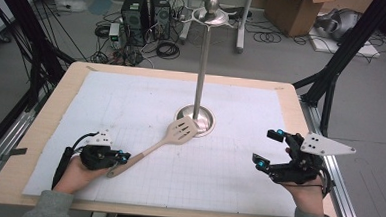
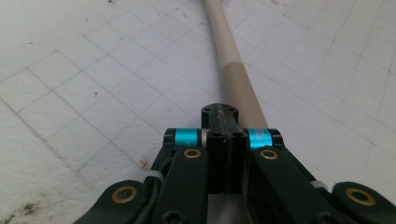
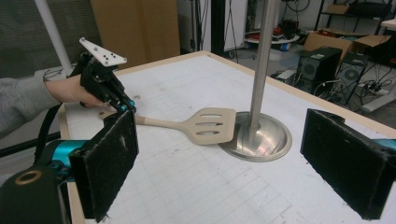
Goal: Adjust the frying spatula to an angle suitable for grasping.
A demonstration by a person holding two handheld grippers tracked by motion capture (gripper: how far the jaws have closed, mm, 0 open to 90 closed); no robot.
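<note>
A beige slotted spatula (image 1: pixel 182 131) lies flat on the white grid mat, its head against the base of a tall metal stand (image 1: pixel 201 74). Its handle runs toward the near left. My left gripper (image 1: pixel 123 157) is shut, jaws pressed together, with its tips right over the handle (image 2: pixel 233 70); whether they touch it I cannot tell. In its own view the left gripper (image 2: pixel 220 112) hides the handle's near part. My right gripper (image 1: pixel 267 148) hangs open near the table's right edge. In the right gripper view (image 3: pixel 219 154) the spatula (image 3: pixel 212 125) and the left gripper (image 3: pixel 122 106) lie ahead.
The stand's round steel base (image 3: pixel 261 137) sits mid-table and its pole rises high above the mat (image 1: pixel 131 100). Beyond the far edge are computer towers (image 1: pixel 146 11), cables and cardboard boxes on the floor. Black frame legs flank the table.
</note>
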